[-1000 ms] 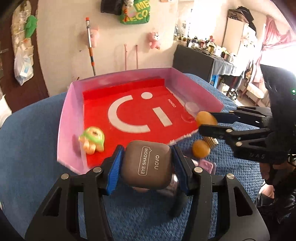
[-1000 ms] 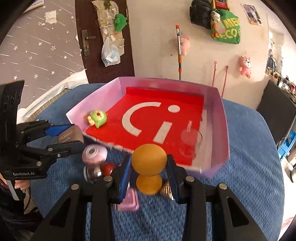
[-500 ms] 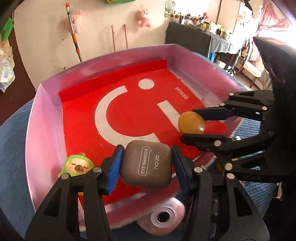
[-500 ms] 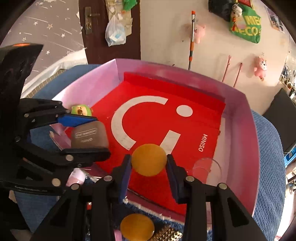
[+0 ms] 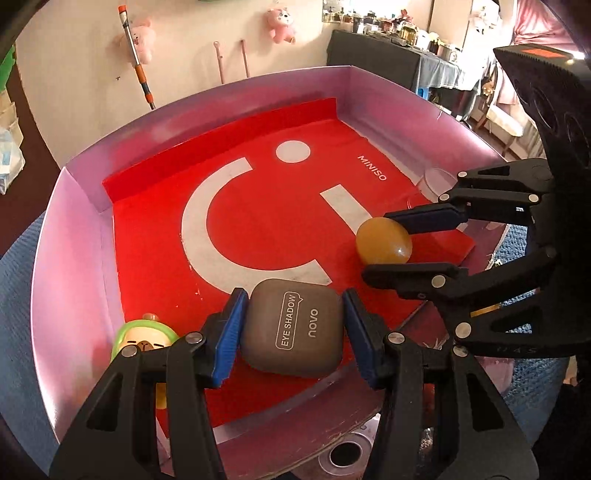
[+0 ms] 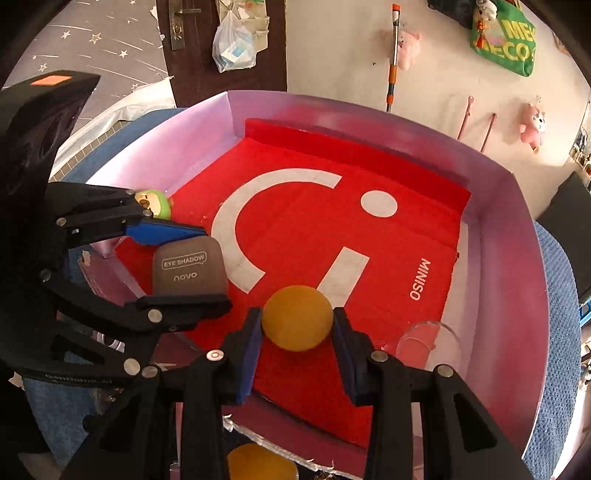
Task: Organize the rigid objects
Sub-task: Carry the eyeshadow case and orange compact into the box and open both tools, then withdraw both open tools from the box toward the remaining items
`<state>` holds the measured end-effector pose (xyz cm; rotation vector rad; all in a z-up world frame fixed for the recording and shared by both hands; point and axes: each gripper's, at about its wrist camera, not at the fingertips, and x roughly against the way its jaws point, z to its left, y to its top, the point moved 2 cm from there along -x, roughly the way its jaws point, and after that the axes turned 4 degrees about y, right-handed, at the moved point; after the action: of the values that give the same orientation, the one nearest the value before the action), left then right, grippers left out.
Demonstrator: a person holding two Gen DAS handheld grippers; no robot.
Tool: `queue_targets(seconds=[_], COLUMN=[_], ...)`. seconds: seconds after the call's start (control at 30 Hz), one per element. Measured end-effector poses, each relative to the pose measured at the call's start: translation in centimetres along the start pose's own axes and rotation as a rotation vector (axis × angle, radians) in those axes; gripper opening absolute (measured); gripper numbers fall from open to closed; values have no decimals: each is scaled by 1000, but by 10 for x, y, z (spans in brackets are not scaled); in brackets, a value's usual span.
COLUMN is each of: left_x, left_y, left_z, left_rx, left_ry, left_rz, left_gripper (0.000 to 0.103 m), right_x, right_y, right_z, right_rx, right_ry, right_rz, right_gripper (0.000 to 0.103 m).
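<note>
Now both grippers hang over the tray (image 5: 79, 236), having come in from its near edge a second ago. The left gripper (image 5: 291, 328) has its fingers clamped on the eyeshadow case (image 5: 295, 332) beside the green toy (image 5: 142, 341); the right gripper (image 6: 297, 332) grips the yellow ball (image 6: 297, 317) above the tray's near right part.

Both my views are sharp and well lit, with no motion blur. Daylight comes in from the far right, washing out the window (image 5: 554, 22) to white glare in my left view. The tray (image 5: 74, 258) has pink walls that glow softly, and its red liner (image 6: 303, 229) looks saturated. My ball (image 5: 384, 240) carries a small highlight. Fisheye bending curves the tray's rim, and black vignette fills every corner.
</note>
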<state>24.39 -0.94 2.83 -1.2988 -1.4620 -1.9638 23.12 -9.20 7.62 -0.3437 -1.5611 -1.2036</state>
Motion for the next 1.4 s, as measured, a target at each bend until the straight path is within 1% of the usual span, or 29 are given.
queue_targets(seconds=[0.73,0.9,0.97,1.03,1.07,1.1,1.13,1.2,1.33,1.4], left_x=[1,5,7,10,12,13,16,23,37,45], left_y=[-1,-1,0,1,1,1,1,0,-1,-3], left_z=[0,-1,-1,-1,0,0,1,3,8,11], left_rx=[0,-10,-13,-9,-6,-2,4,16,52,75], left_ry=[2,21,26,28,34,39,41,35,44,39], left_rz=[-5,-18,-26,-33,-38,-44,-55,-79,-110,-126], left_gripper=[52,52,52,53,58,67,70,71,71,71], right_x=[0,0,1,2,3,5,6,11,22,28], right_y=[0,0,0,0,0,0,0,-1,-1,-2], right_z=[0,-1,-1,-2,-3,-3,-3,-3,1,2], right_rx=[1,0,-2,-8,-11,-13,-13,-13,-9,-4], right_ry=[-1,-2,-4,-3,-3,-5,-5,-8,-16,-28], right_rz=[2,1,-1,-6,-9,-13,-16,-23,-48,-63], right_gripper=[41,42,44,46,47,48,48,50,60,61])
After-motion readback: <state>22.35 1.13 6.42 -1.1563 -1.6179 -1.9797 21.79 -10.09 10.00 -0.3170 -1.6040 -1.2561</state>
